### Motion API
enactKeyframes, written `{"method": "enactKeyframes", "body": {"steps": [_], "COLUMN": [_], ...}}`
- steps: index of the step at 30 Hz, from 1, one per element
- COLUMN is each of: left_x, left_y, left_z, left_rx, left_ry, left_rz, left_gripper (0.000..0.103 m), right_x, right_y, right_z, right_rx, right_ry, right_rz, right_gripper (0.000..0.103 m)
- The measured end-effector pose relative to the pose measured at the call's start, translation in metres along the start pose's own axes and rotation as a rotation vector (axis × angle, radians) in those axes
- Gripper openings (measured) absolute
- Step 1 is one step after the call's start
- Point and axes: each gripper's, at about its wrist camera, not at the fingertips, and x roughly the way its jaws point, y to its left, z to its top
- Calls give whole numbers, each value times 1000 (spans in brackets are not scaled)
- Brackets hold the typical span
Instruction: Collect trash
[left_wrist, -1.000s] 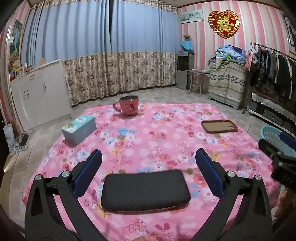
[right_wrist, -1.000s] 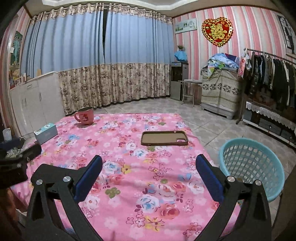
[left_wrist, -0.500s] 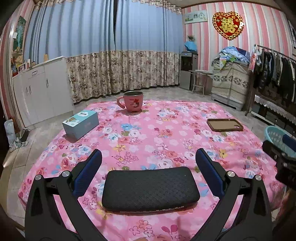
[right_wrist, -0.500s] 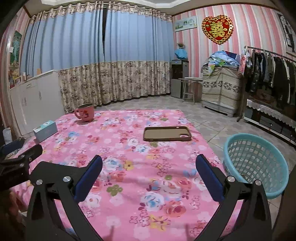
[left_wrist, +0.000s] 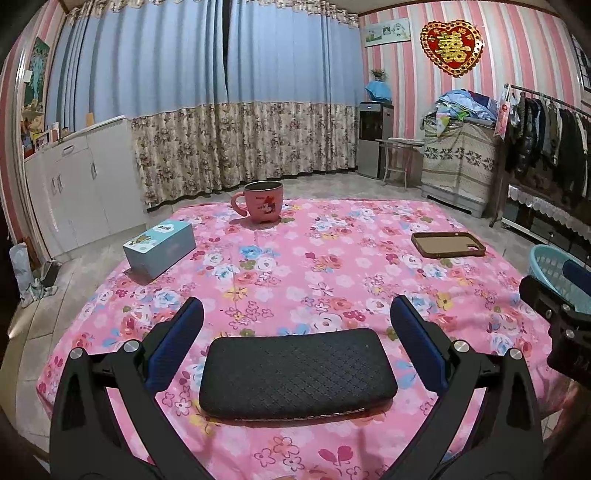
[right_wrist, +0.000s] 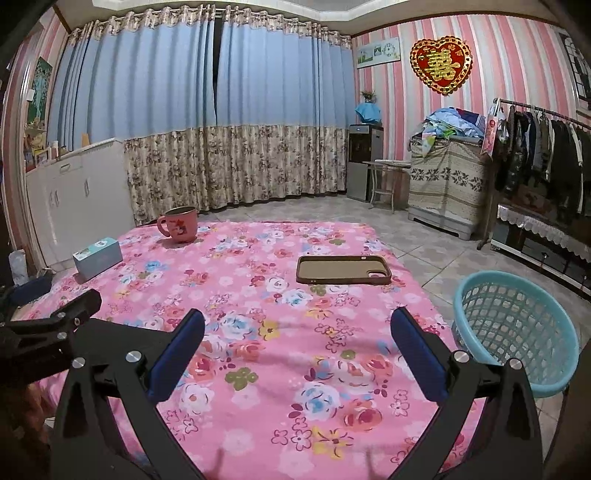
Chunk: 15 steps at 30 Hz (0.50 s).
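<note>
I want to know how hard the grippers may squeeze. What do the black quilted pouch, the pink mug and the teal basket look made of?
The black quilted pouch: seemingly soft matte fabric or faux leather, with diamond stitching. The pink mug: probably metal-lined plastic or enamel; its inner rim looks grey, though that is uncertain. The teal basket: rigid moulded plastic, with an open lattice wall.

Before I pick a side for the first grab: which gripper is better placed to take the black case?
Left. The left gripper is open with the black case lying right between its fingers. The right gripper is open over bare cloth, nearer the blue basket.
</note>
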Motion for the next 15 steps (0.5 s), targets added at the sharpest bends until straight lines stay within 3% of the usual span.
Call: {"method": "enactKeyframes", "body": {"steps": [15], "left_x": [-4], "left_y": [-6], "left_z": [-1], "left_rx": [22], "left_ry": [-18], "left_rz": [5], "left_gripper": [98], "right_x": [-3], "right_y": [-1], "right_z": [2], "right_rx": [5], "right_ry": [-28], "right_rz": [-14], "right_gripper": [98]}}
